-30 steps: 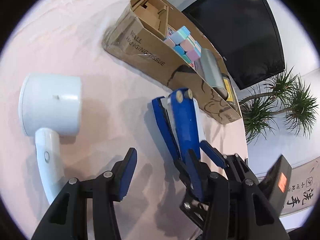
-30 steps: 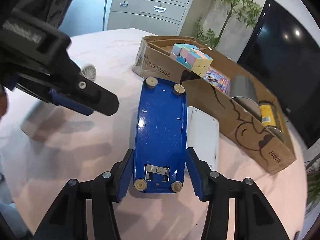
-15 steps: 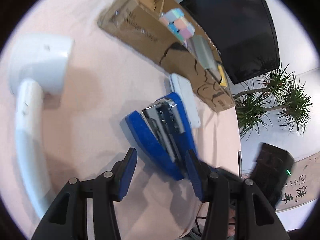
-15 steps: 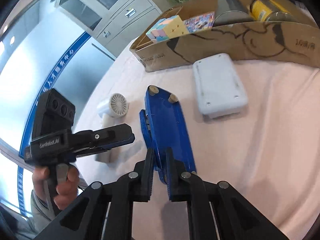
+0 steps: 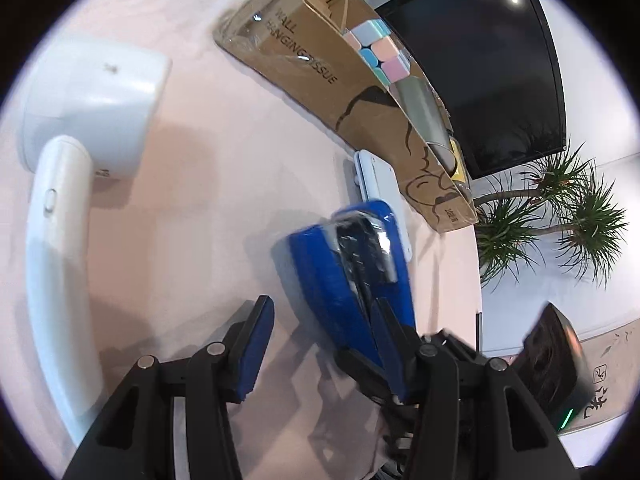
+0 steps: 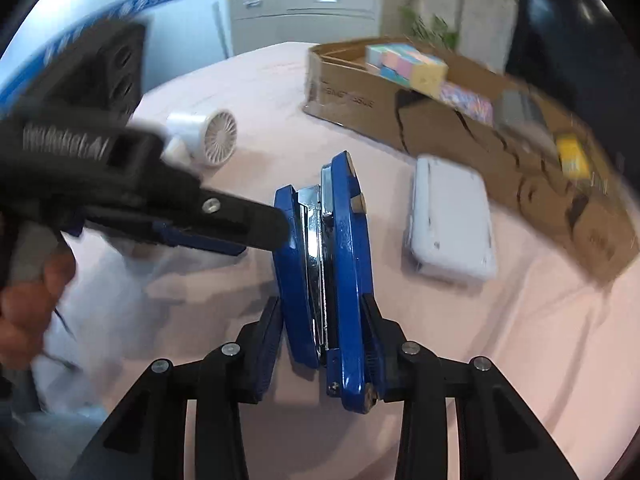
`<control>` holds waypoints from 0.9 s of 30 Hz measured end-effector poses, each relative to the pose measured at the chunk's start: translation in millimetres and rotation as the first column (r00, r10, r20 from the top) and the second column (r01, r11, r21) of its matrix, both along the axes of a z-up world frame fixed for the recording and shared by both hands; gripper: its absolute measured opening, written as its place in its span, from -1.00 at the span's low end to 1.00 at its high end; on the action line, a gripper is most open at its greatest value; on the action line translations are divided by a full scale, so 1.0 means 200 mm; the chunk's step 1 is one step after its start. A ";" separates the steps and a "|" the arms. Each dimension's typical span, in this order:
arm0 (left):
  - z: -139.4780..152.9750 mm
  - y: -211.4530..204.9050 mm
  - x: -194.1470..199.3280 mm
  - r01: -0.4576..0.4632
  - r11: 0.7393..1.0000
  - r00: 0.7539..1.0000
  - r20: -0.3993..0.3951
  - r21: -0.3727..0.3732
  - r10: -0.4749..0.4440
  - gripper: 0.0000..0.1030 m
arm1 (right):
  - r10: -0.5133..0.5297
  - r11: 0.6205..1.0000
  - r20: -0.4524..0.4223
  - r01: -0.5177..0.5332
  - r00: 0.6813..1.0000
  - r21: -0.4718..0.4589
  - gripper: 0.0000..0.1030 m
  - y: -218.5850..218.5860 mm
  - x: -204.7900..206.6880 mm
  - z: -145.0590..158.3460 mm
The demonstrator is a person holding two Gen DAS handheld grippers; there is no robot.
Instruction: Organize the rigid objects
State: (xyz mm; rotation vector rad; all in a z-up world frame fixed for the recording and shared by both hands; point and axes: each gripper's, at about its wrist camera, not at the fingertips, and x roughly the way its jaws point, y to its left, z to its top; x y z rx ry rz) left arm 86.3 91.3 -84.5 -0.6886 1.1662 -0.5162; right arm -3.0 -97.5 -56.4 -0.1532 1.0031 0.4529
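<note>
Three loose | stapler [image 6: 324,264] on edge between right gripper [image 6: 320,340] pads, jaws opening | left gripper [image 5: 316,344] half-open, empty | fan [image 6: 208,136] 11 o'clock, white case [image 6: 448,220] 2 o'clock unboxed | box [image 6: 460,120] holds cube, tape, can

We can't read the blurred cardboard box [image 6: 460,120] contents in the right wrist view. Left gripper [image 6: 256,226] body smeared there too. Blue stapler [image 5: 352,276] tail hidden behind our fingers.
</note>
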 end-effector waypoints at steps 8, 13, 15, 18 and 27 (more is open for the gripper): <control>0.04 -0.06 -0.02 0.053 0.998 0.999 0.012 -0.023 -0.053 0.15 | -0.098 0.775 -0.418 0.332 0.903 0.537 -0.04 -0.45 0.02 -0.11; 0.00 -0.12 -0.01 0.082 0.996 0.996 -0.015 -0.033 -0.083 0.15 | -0.196 0.968 -0.110 0.210 0.974 0.139 0.55 -0.38 -0.11 0.14; -0.03 -0.15 0.00 0.096 0.994 0.995 -0.033 -0.042 -0.097 0.15 | -0.133 0.987 -0.073 0.139 0.988 0.078 0.49 -0.28 -0.12 0.16; -0.05 -0.15 0.01 0.091 0.992 0.995 -0.041 -0.089 -0.095 0.15 | -0.066 0.998 -0.063 0.067 0.996 0.011 0.07 -0.09 -0.10 0.11; -0.04 -0.14 -0.03 0.099 0.994 0.994 -0.030 -0.054 -0.101 0.11 | -0.138 0.953 -0.235 0.194 0.962 0.232 -0.47 -0.13 0.03 0.00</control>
